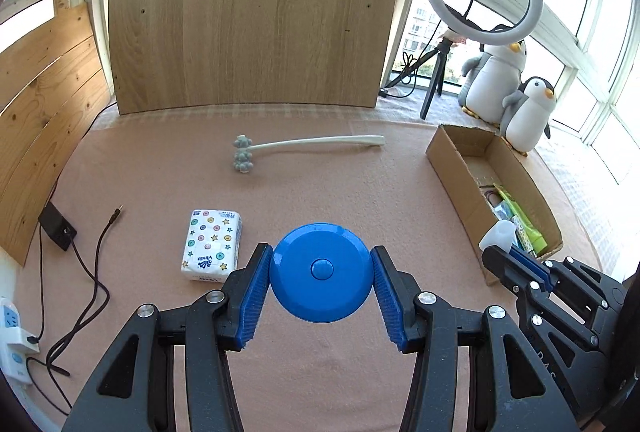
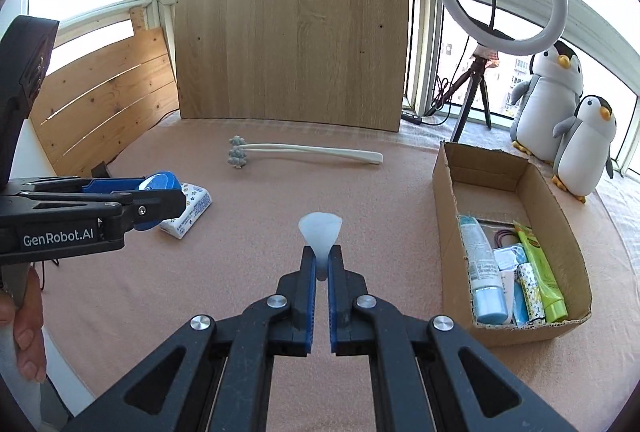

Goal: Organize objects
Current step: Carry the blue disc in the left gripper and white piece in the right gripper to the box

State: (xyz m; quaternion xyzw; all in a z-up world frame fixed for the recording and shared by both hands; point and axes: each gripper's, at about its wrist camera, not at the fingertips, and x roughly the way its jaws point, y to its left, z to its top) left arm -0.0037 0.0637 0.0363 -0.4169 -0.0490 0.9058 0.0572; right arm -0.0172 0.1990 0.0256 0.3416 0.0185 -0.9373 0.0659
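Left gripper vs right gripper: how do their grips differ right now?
The left gripper stands wide, clamped on the rim of a round blue disc; the right gripper is nearly closed, pinching the narrow stem of a small translucent white funnel. The disc fills the left gap, while the funnel's flared top sticks out past the right fingertips. Both hold their objects lifted off the pink cloth.

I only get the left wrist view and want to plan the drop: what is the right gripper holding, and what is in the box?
Observer: The right gripper is shut on the stem of a small translucent funnel.
Operator: And the cardboard box?
Observer: Its near end holds a pale blue bottle and a green tube; the far end is bare.
Operator: My blue disc?
Observer: From the side, the blue disc is clear of the cloth, above the tissue pack.
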